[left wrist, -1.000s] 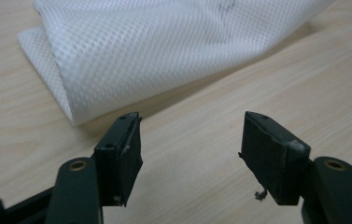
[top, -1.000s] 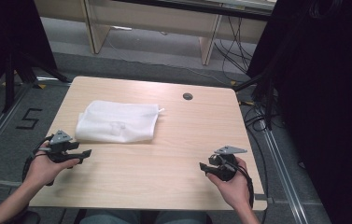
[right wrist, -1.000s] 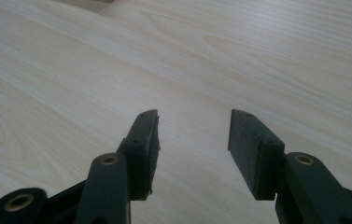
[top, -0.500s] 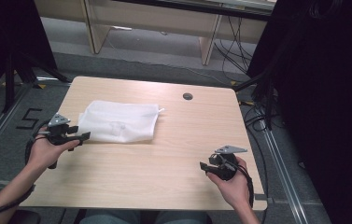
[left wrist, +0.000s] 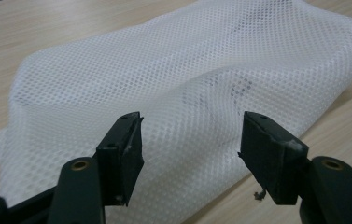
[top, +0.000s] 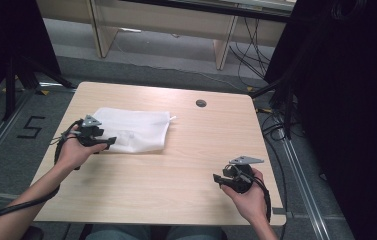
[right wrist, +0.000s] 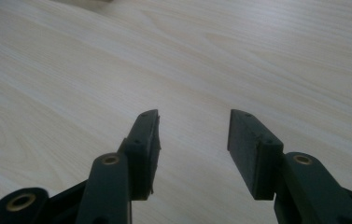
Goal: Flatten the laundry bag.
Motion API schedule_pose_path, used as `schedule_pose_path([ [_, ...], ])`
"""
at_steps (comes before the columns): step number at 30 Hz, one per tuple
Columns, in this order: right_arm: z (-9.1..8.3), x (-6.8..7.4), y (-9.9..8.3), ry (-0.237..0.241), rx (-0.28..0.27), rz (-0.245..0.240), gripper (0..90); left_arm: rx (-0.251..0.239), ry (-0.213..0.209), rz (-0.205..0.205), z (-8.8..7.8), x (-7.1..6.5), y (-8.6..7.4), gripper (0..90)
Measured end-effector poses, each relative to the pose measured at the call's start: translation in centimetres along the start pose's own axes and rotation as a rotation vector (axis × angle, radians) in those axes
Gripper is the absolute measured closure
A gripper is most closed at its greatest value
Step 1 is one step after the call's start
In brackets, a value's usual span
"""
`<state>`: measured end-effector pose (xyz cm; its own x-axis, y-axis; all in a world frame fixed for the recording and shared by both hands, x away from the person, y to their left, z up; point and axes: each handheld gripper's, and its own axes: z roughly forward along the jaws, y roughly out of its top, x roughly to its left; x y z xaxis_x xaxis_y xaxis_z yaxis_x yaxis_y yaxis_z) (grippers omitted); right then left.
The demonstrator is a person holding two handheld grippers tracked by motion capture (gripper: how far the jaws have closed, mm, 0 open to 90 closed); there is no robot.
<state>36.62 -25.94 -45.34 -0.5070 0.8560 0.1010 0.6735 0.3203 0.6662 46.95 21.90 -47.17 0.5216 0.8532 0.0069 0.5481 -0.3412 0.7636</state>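
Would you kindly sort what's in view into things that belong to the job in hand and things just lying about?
In the job:
white mesh bag
left tool, open at the bag
right tool, open

Lying about:
round hole cover
floor cables

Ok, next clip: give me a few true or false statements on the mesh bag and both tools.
1. The left tool is open, at the white mesh bag. True.
2. The right tool grips the bag. False: it is open over bare table, well away from the bag.
3. The bag lies flat on the table. True.
4. The bag hangs off the table's edge. False: it lies wholly on the top.
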Motion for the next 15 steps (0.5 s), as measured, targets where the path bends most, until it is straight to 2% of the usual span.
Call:
schedule_pose_path([
  [1, 0.0, 0.0, 0.0, -0.001, -0.001, -0.002, 54.4, -0.004, 0.006, -0.002, 0.2, -0.2, 0.1, 38.2],
  [2, -0.1, 0.2, 0.0, -0.001, 0.012, 0.021, 54.3, -0.023, -0.004, -0.025, 0.5, -0.4, 0.2, 37.9],
  [4, -0.1, 0.1, 0.0, -0.004, 0.007, 0.017, 54.3, -0.019, 0.002, -0.011, 0.5, -0.5, 0.3, 37.5],
  [5, -0.1, 0.0, 0.0, -0.007, 0.002, 0.010, 54.3, -0.011, 0.005, -0.006, 0.5, -0.4, 0.5, 37.5],
  [6, 0.1, -0.2, -0.1, -0.007, -0.017, -0.018, 54.1, -0.025, 0.006, -0.016, 0.7, -0.5, 0.6, 37.2],
  [7, -0.1, -0.1, -0.1, -0.010, -0.004, 0.007, 54.0, -0.005, 0.018, 0.002, 0.6, -0.2, 0.8, 36.5],
  [8, -0.1, -0.1, -0.1, -0.008, 0.000, -0.007, 54.0, -0.005, 0.021, -0.002, 0.7, -0.1, 0.9, 35.8],
  [9, -0.1, 0.0, -0.1, -0.004, 0.001, 0.019, 53.9, 0.012, 0.027, 0.013, 0.6, 0.2, 1.0, 35.4],
  [11, 0.0, -0.1, -0.1, -0.004, -0.007, 0.006, 53.8, 0.017, 0.032, 0.009, 0.6, 0.4, 1.0, 35.1],
  [13, -0.1, 0.0, -0.1, -0.008, 0.006, 0.009, 53.7, 0.028, 0.027, -0.007, 0.8, 0.8, 1.1, 33.3],
  [15, 0.0, 0.0, 0.0, 0.003, 0.003, 0.005, 53.6, 0.033, 0.047, -0.007, 0.9, 1.3, 0.9, 33.3],
])
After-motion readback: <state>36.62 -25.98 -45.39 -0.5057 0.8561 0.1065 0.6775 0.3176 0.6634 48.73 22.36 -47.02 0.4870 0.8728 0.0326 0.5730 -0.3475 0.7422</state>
